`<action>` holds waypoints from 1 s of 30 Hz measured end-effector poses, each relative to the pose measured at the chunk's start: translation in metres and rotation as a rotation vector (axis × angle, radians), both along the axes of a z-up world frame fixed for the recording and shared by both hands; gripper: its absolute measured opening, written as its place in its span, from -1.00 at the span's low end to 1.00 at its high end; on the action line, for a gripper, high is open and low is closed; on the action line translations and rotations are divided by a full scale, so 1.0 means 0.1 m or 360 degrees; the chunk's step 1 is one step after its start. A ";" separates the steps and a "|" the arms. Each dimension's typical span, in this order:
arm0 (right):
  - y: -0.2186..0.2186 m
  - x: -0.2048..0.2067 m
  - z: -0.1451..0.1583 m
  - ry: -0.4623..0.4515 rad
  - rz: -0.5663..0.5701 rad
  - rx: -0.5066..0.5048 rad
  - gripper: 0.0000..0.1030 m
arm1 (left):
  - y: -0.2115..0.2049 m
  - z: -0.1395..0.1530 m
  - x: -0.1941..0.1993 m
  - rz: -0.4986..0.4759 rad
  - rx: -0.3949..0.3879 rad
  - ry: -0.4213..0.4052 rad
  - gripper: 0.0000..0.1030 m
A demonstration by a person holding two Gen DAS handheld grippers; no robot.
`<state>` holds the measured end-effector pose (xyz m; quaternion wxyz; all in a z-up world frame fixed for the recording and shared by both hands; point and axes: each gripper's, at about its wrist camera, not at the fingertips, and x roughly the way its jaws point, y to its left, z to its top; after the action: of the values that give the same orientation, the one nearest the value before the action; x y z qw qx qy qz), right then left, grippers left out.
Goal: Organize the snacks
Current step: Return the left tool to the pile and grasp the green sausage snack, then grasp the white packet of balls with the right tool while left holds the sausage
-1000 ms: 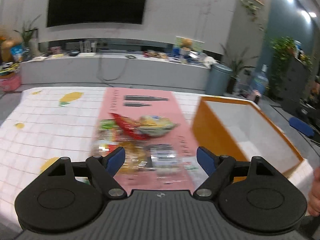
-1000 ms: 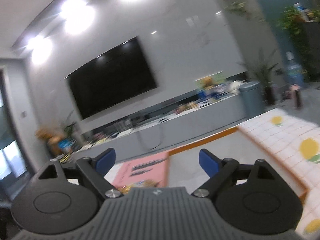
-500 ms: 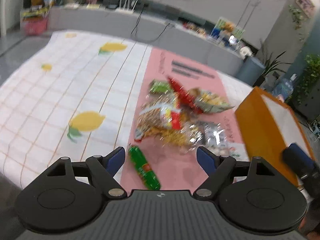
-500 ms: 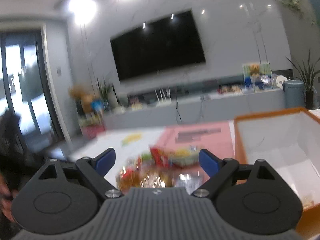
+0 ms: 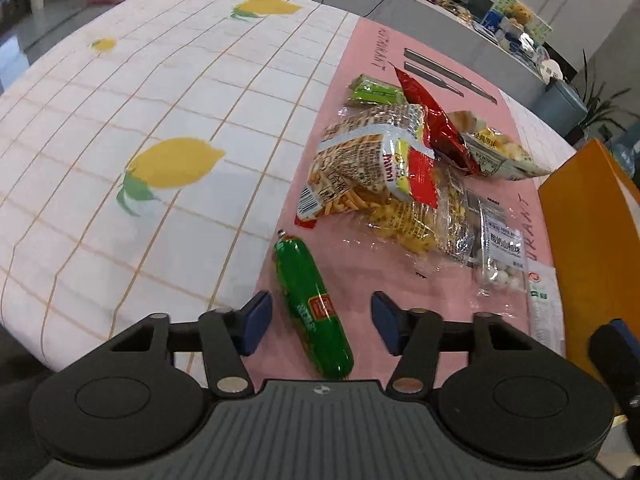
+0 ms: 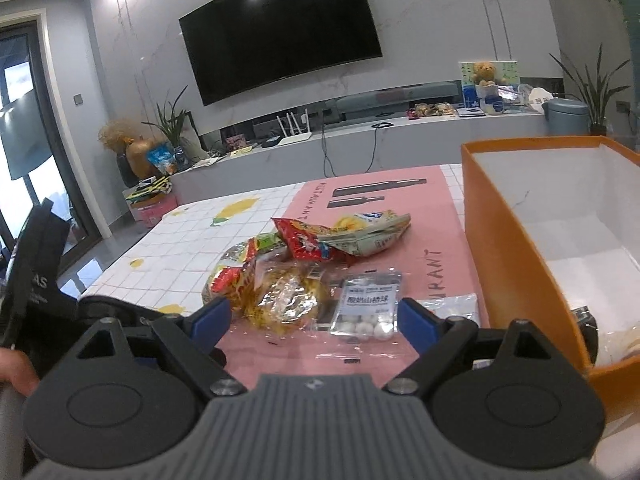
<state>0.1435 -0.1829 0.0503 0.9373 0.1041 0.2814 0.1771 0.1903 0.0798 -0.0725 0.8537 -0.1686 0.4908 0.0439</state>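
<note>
Left wrist view: our left gripper (image 5: 318,322) is closing around the green sausage (image 5: 310,304), pads not yet touching; its slick rounded skin could squirt out. Our right gripper (image 6: 314,318) hangs wide open, empty.

Readable: "Mimi" in red on the yellow band of the stick-snack bag (image 5: 376,164); "RANT", the tail of a longer word, printed on the pink mat (image 6: 434,270). Chinese characters on the white-ball packet (image 6: 370,304), too small to make out.

Green sausage (image 5: 310,300), pink mat (image 5: 352,80), lemon-print checked cloth (image 5: 120,120), orange box (image 6: 500,240).
</note>
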 end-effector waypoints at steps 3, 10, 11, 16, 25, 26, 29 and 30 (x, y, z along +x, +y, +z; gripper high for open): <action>-0.06 0.00 0.02 0.0017 -0.0029 0.0029 0.71 | -0.03 -0.01 0.01 0.0016 0.0080 -0.0037 -0.05; -0.08 0.01 0.03 0.0018 -0.0051 0.0014 0.71 | -0.01 0.01 0.01 -0.0011 0.0091 -0.0026 -0.35; -0.07 0.01 0.03 0.0019 -0.0052 0.0009 0.71 | 0.00 0.01 0.01 -0.0011 0.0086 -0.0024 -0.35; -0.09 0.03 0.05 0.0034 -0.0022 -0.0007 0.71 | 0.03 0.03 -0.02 0.0006 0.0026 -0.0007 -0.38; -0.09 0.24 -0.06 0.0169 0.0006 -0.0024 0.72 | 0.10 0.36 -0.20 0.0023 -0.0037 -0.0209 -0.50; -0.07 0.26 -0.08 0.0182 0.0006 -0.0033 0.72 | 0.11 0.38 -0.20 0.0021 -0.0057 -0.0222 -0.50; -0.02 0.31 -0.13 0.0206 0.0014 -0.0060 0.72 | 0.13 0.41 -0.20 0.0005 -0.0111 -0.0245 -0.50; -0.01 0.34 -0.15 0.0215 0.0014 -0.0066 0.72 | 0.14 0.42 -0.20 0.0000 -0.0129 -0.0250 -0.50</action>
<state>0.1772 -0.1835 0.0352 0.9174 0.0951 0.3481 0.1679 0.1707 0.0934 -0.0307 0.8820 -0.2059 0.4238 0.0107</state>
